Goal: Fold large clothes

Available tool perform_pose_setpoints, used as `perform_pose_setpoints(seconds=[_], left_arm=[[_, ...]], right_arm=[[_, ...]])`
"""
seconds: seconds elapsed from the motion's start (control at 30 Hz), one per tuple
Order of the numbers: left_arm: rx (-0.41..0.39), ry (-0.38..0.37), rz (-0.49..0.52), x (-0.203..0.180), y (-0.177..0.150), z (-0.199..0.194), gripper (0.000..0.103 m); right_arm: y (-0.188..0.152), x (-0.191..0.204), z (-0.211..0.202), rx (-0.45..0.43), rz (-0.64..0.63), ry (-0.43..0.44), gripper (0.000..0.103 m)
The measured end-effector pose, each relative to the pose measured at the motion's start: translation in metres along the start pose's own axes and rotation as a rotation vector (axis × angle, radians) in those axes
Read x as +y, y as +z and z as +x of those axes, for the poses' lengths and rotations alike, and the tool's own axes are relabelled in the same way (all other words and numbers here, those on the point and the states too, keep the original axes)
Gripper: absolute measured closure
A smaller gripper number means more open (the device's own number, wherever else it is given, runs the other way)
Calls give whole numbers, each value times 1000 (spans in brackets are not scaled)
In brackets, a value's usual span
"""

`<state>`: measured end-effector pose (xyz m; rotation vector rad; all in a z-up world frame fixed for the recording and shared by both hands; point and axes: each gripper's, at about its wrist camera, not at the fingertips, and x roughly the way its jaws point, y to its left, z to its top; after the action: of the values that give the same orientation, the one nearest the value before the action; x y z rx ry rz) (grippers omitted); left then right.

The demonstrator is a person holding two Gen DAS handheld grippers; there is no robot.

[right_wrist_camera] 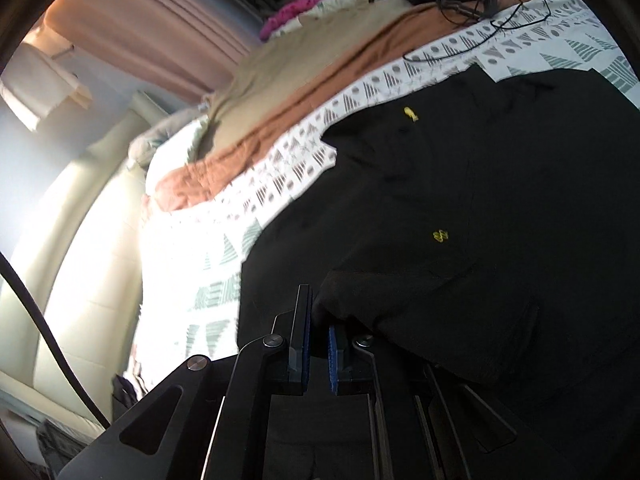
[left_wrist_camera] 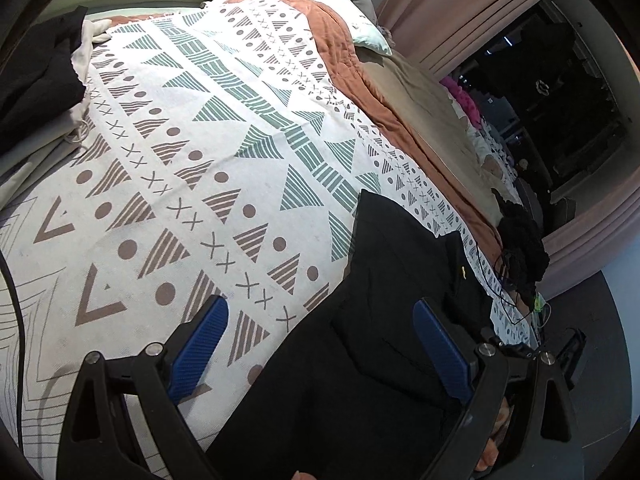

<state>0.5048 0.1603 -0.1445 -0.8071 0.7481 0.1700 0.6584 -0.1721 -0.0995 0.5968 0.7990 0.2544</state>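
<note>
Mostly black and matte, the garment (right_wrist_camera: 500,200) fills the right and lower part of the right wrist view, lying on the patterned blanket (left_wrist_camera: 192,152) with two small yellow marks (right_wrist_camera: 440,235) on it. The right gripper (right_wrist_camera: 319,344) has its blue pads nearly together, pinching a fold of the garment at bottom centre. In the left wrist view the garment sits lower right, near the blanket's right edge; the left gripper (left_wrist_camera: 320,344) stands wide, holding nothing. Broad bare blanket lies upper left, with a dark pile (left_wrist_camera: 36,80) at the far left.
</note>
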Motion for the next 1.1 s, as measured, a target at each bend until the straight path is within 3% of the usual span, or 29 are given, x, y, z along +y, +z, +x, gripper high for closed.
perform_pose_setpoints(seconds=[0.13, 0.2, 0.23, 0.27, 0.3, 0.5, 0.77, 1.0, 1.1], left_arm=[[-23, 14, -44, 5, 1, -12, 7], [-13, 7, -33, 1, -1, -14, 7], [-8, 4, -25, -2, -3, -15, 7], [-4, -2, -15, -6, -5, -17, 4], [-4, -8, -7, -9, -7, -19, 0], [-17, 5, 40, -23, -15, -35, 0], [15, -7, 142, -39, -28, -38, 0], [-1, -5, 186, -52, -30, -33, 0], [8, -8, 227, -66, -34, -27, 0]], right_arm=[[-13, 7, -14, 47, -3, -4, 95], [-21, 7, -25, 66, 5, -5, 69], [-24, 6, -32, 74, 8, -3, 23], [-29, 3, -37, 79, 13, 10, 0], [-30, 0, -43, 78, 17, 26, 0], [-41, -22, -76, 71, 4, 24, 0], [-70, -70, -143, -64, 16, 29, 0], [-86, -121, -170, -238, 84, -134, 1], [-95, -141, -164, -251, 143, -161, 1]])
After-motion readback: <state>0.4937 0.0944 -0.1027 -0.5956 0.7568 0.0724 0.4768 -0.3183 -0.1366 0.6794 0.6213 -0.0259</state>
